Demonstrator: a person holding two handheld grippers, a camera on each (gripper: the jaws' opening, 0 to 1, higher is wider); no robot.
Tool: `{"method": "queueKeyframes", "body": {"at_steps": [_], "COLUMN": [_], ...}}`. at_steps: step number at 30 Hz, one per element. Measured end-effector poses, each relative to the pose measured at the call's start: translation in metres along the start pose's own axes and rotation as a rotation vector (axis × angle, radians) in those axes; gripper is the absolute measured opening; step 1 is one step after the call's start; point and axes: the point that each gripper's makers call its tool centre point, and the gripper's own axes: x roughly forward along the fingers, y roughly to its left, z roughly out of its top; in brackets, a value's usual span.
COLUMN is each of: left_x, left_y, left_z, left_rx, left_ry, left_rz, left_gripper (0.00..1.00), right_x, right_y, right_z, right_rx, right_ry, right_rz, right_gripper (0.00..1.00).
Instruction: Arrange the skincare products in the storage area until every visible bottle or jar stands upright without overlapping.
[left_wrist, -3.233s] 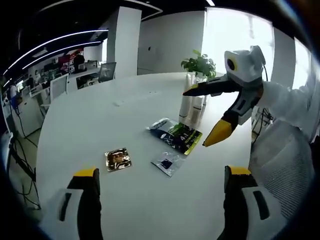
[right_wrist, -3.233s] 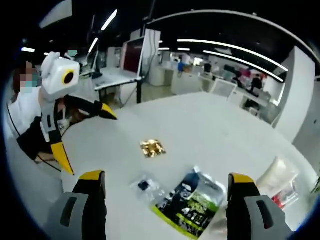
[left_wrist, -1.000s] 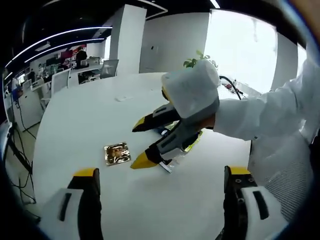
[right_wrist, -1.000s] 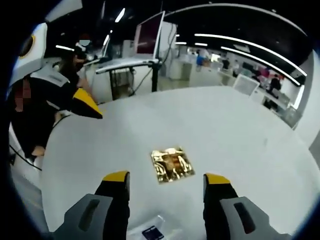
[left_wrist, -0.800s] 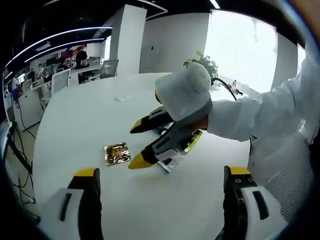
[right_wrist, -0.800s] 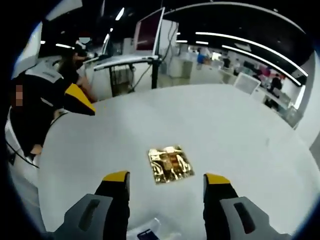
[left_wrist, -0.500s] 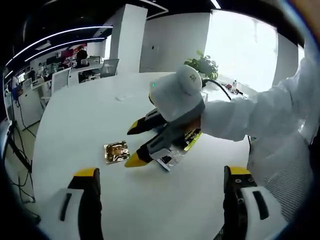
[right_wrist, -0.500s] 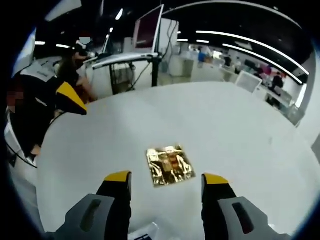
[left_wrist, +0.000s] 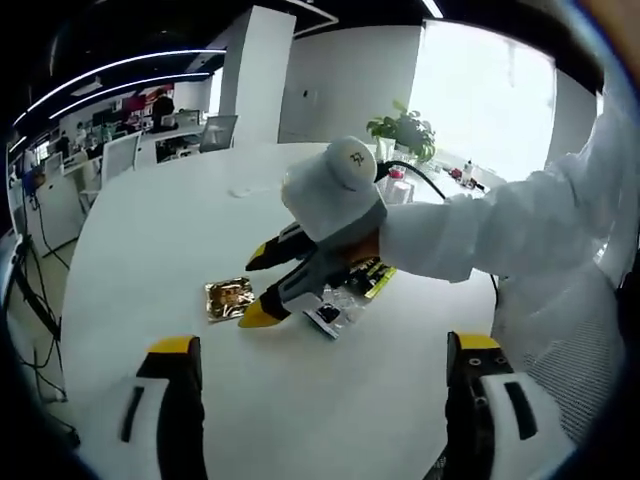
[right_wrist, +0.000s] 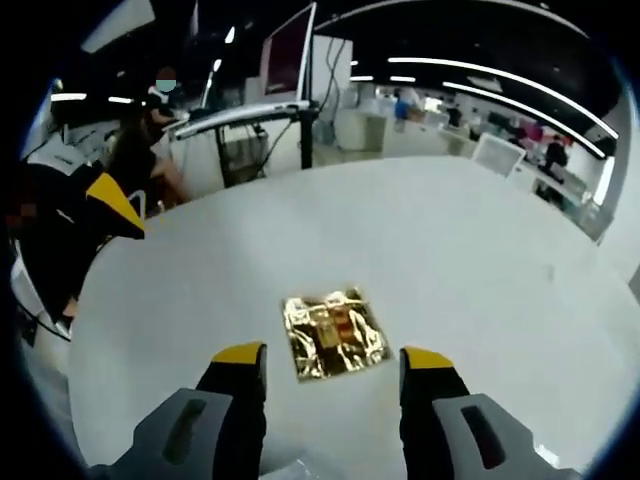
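Right claw (right_wrist: 333, 365) nearer now, jaws parted, gold sachet (right_wrist: 333, 333) just beyond and between its tips.

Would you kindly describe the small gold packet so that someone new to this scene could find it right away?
Start with the big round white table. On it lies a cluster of flat packets; the gold foil sachet lies at the cluster's end, apart from the clear sachet and the dark green-and-yellow pouch. It is the only shiny, crinkled gold square, and the right claw is open just before it.
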Motion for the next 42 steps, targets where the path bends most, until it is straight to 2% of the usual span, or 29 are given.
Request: {"method": "queueKeyframes", "body": {"at_steps": [14, 20, 33, 38, 39, 41, 42], "left_x": [-0.002, 0.0, 0.003, 0.003, 0.003, 0.003, 0.003], "left_y": [0.0, -0.004, -0.004, -0.003, -0.003, -0.002, -0.001], "left_z": [0.004, 0.006, 0.006, 0.005, 0.006, 0.006, 0.007], "left_rx": [-0.011, -0.005, -0.008, -0.011, -0.011, -0.014, -0.014], "left_ry": [-0.021, -0.025, -0.019, -0.012, -0.014, -0.017, -0.018], "left_rz": [-0.007, -0.034, -0.032, -0.027, -0.027, -0.024, -0.022], "left_gripper": [0.96, 0.99, 0.99, 0.98, 0.97, 0.97, 0.97], "right_x": [0.009, 0.01, 0.011, 0.01, 0.009, 0.006, 0.005], "right_y": [-0.004, -0.001, 0.0, 0.0, 0.0, -0.003, -0.004], "right_z": [0.0, 0.001, -0.001, -0.002, -0.002, 0.003, 0.003], "right_rx": [0.005, -0.005, -0.01, -0.016, -0.016, 0.001, 0.021], "right_ry": [0.007, 0.006, 0.021, 0.027, 0.026, 0.012, 0.017], "right_rz": [0.02, 0.03, 0.034, 0.033, 0.031, 0.025, 0.021], "right_gripper": [0.45, 0.42, 0.31, 0.32, 0.28, 0.05, 0.01]}}
